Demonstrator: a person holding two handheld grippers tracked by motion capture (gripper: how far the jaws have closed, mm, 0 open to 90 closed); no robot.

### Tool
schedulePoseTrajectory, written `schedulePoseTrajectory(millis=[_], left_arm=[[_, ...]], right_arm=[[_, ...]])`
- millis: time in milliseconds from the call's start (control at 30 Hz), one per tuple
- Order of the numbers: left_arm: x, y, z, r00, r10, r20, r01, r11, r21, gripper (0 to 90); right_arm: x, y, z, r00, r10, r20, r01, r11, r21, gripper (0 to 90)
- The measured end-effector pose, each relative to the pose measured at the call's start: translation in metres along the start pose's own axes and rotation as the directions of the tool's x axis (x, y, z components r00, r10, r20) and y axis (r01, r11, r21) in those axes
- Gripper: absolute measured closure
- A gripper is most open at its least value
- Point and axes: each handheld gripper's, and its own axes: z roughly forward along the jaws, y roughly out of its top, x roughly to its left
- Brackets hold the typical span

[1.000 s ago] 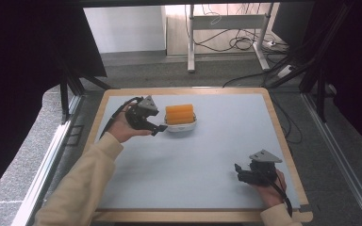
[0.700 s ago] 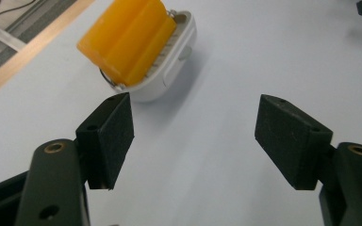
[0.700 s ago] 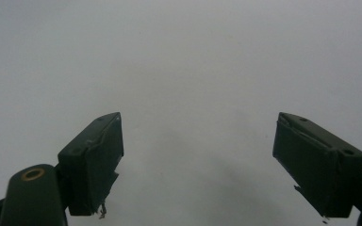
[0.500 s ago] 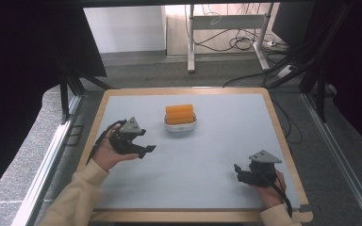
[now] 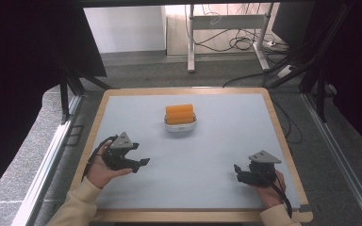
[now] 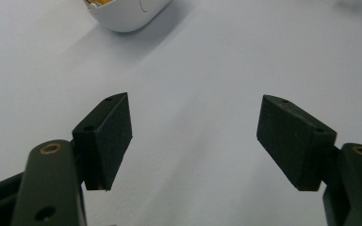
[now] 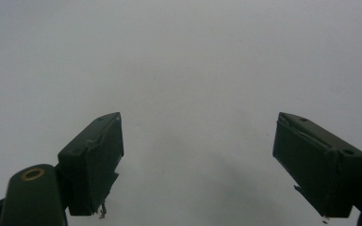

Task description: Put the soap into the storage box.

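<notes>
At the left of the worktop (image 5: 217,155), our left claw (image 5: 140,163) hovered with its jaws wide apart, holding nothing. Ahead of it, toward the middle, a white bowl (image 5: 180,125) sat holding orange sticks (image 5: 179,113). At the right, our right claw (image 5: 237,170) was likewise spread and empty. We judged the placing done, with nothing left in hand. The left gripper view caught the bowl's rim (image 6: 122,14); the right gripper view faced bare worktop.

Cream sleeves, blk left gripper (image 5: 141,162) w/ grey plate, brass screws
</notes>
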Motion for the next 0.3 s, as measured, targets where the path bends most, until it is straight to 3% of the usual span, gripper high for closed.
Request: schedulePoseTrajectory(millis=[300], left_arm=[[0.0009,-0.0044,-0.0004,0.9999,0.001,-0.014,-0.001,0.9999,0.01,25.5]], right_arm=[[-0.0011,-0.0001,-0.0006,1.0,-0.007,0.002,0.007,1.0,-0.011,17.1]])
